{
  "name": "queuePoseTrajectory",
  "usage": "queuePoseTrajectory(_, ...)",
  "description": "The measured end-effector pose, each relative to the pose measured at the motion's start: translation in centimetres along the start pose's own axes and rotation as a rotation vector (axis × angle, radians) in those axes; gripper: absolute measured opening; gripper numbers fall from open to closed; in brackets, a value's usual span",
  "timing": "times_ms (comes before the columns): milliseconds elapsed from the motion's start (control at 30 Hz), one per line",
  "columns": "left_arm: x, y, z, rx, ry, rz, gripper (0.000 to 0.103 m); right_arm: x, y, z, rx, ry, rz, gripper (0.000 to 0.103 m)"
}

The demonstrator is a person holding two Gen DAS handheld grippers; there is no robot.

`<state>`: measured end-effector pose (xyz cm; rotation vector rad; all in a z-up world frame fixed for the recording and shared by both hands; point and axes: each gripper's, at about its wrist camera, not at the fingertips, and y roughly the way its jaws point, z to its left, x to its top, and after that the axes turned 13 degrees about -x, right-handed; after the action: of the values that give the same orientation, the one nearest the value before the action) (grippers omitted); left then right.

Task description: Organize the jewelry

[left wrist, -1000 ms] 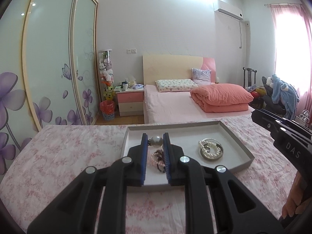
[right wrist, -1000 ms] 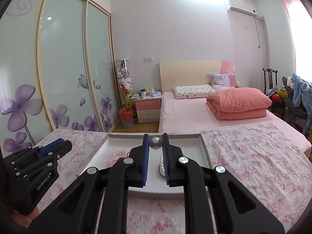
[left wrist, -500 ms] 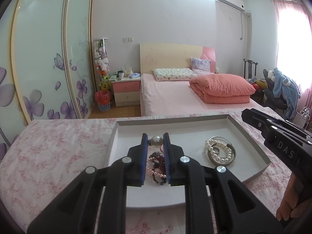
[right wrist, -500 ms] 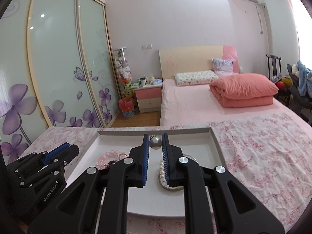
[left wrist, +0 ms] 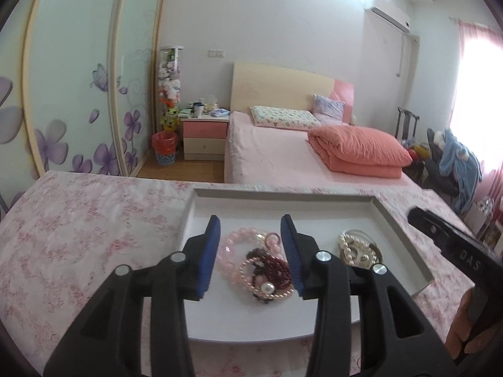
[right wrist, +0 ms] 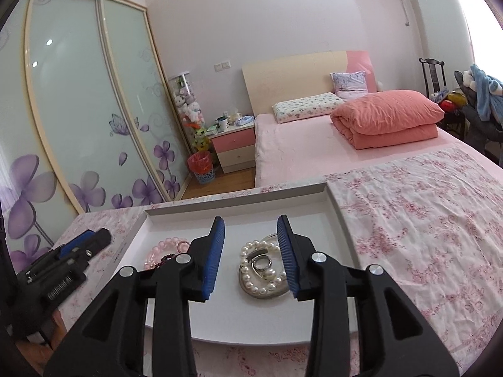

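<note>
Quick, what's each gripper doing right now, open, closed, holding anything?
Left gripper: open, jaws just widened, holding nothing, above the bracelet pile.
Right gripper: open, jaws just widened, holding nothing, above the pearl strand.

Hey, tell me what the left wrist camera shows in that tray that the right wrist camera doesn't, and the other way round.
Only the left wrist view shows the whole tangle of dark red and cream bead strands with its large white pearl, framed by the open left tool. Only the right wrist view shows the silver ring clearly, inside the white pearl bracelet on the round silver dish, between the open right tool. Both show the shallow grey tray and the pale pink bead bracelet.
</note>
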<state>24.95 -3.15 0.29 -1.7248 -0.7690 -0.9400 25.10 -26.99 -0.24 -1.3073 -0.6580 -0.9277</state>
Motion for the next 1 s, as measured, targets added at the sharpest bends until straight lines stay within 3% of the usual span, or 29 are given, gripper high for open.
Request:
queuePoseTrajectory(267,0.9,-5.4,0.8,0.024,-0.033,-0.07,0.051,0.1,-3.6,0.0,0.001,0.0,-0.028,0.037)
queuePoseTrajectory(600,-1.7,-13.6,1.0,0.051,-0.052,-0.124,0.068,-2.2,-10.1,0.3,-0.01,-0.04,-0.031,0.055)
queuePoseTrajectory(667,-2.6,-14.9,1.0,0.057,-0.047,-0.123,0.075,-2.9,-11.1,0.4,-0.018,-0.054,-0.035,0.06)
queuePoseTrajectory(1000,-6.1,-18.0,-0.5,0.087,0.032,-0.09,0.097,-5.5,-14.1,1.3,-0.034,-0.129,-0.049,0.084)
